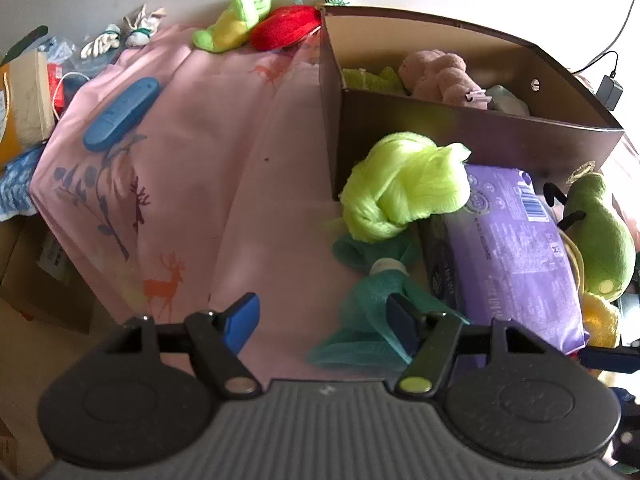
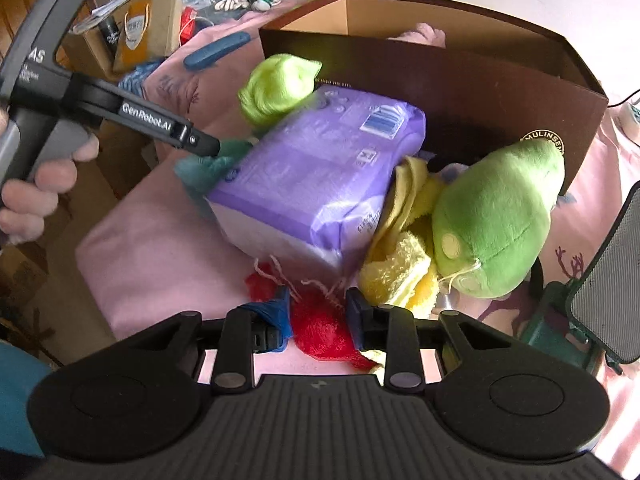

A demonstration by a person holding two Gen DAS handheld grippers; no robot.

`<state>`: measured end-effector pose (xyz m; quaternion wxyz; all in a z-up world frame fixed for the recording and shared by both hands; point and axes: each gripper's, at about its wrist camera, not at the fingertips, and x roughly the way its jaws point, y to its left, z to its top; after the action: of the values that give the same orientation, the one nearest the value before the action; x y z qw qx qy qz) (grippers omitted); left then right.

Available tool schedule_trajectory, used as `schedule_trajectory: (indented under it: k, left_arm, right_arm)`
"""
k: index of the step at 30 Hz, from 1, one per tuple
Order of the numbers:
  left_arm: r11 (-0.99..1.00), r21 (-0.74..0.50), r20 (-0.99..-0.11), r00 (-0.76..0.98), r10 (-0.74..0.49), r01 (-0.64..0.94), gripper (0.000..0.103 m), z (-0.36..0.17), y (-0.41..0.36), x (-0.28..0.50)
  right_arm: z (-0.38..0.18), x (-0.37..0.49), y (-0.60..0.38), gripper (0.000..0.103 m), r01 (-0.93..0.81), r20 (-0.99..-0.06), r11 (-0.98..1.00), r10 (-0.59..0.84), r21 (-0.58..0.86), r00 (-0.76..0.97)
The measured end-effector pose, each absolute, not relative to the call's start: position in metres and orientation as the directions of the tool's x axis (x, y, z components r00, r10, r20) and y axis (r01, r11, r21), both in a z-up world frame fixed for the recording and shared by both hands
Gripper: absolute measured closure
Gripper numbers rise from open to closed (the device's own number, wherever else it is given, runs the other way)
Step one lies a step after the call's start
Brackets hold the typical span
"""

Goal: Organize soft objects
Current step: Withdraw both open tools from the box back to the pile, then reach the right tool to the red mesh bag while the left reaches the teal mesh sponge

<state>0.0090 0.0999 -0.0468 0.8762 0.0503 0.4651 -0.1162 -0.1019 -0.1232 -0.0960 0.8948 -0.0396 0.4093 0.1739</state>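
Note:
My left gripper [image 1: 322, 316] is open over the pink cloth [image 1: 200, 180], its right finger lying against a teal mesh pouf [image 1: 376, 292]. In the right wrist view one of its fingers [image 2: 196, 142] touches that teal pouf [image 2: 208, 164]. My right gripper [image 2: 316, 318] is shut on a red yarn bundle [image 2: 324, 332] low over the cloth. Ahead lie a purple soft pack [image 2: 316, 176], a lime yarn skein [image 2: 276, 88], a yellow cloth [image 2: 400, 272] and a green plush [image 2: 496, 224]. The brown box [image 1: 440, 136] holds a pink plush [image 1: 440, 76].
A blue case [image 1: 120, 114], a red plush [image 1: 286, 26] and a green-yellow plush [image 1: 236, 20] lie farther back on the cloth. Cardboard boxes [image 1: 28, 96] and clutter stand at the left edge. A phone on a stand [image 2: 608, 280] rises at the right.

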Motion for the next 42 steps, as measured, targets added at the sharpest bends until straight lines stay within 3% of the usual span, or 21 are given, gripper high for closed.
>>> schedule_trajectory:
  k: [8, 20, 30, 35, 38, 42]
  left_arm:
    - [0.963, -0.051, -0.835, 0.518, -0.186, 0.263, 0.034, -0.052, 0.103, 0.014]
    - [0.950, -0.133, -0.861, 0.442, -0.251, 0.282, 0.033, -0.070, 0.093, 0.034]
    - [0.934, -0.084, -0.864, 0.442, -0.241, 0.347, 0.030, -0.083, 0.077, 0.034]
    - [0.915, -0.109, -0.853, 0.436, -0.286, 0.388, 0.053, -0.082, 0.079, 0.029]
    - [0.903, -0.114, -0.850, 0.429, -0.304, 0.414, 0.075, -0.081, 0.077, 0.026]
    - [0.888, -0.111, -0.846, 0.426, -0.320, 0.446, 0.085, -0.077, 0.077, 0.018]
  right_arm:
    - [-0.102, -0.104, -0.124, 0.087, -0.410, -0.755, 0.911, 0.297, 0.042, 0.585]
    - [-0.104, -0.102, -0.133, 0.083, -0.410, -0.754, 0.906, 0.342, 0.106, 0.561]
    - [-0.097, -0.106, -0.141, 0.082, -0.414, -0.761, 0.896, 0.378, 0.159, 0.527]
    - [-0.103, -0.106, -0.137, 0.080, -0.435, -0.766, 0.895, 0.349, 0.101, 0.540]
    - [-0.104, -0.106, -0.135, 0.078, -0.445, -0.766, 0.892, 0.341, 0.080, 0.545]
    - [-0.108, -0.106, -0.136, 0.077, -0.441, -0.763, 0.895, 0.330, 0.066, 0.555]
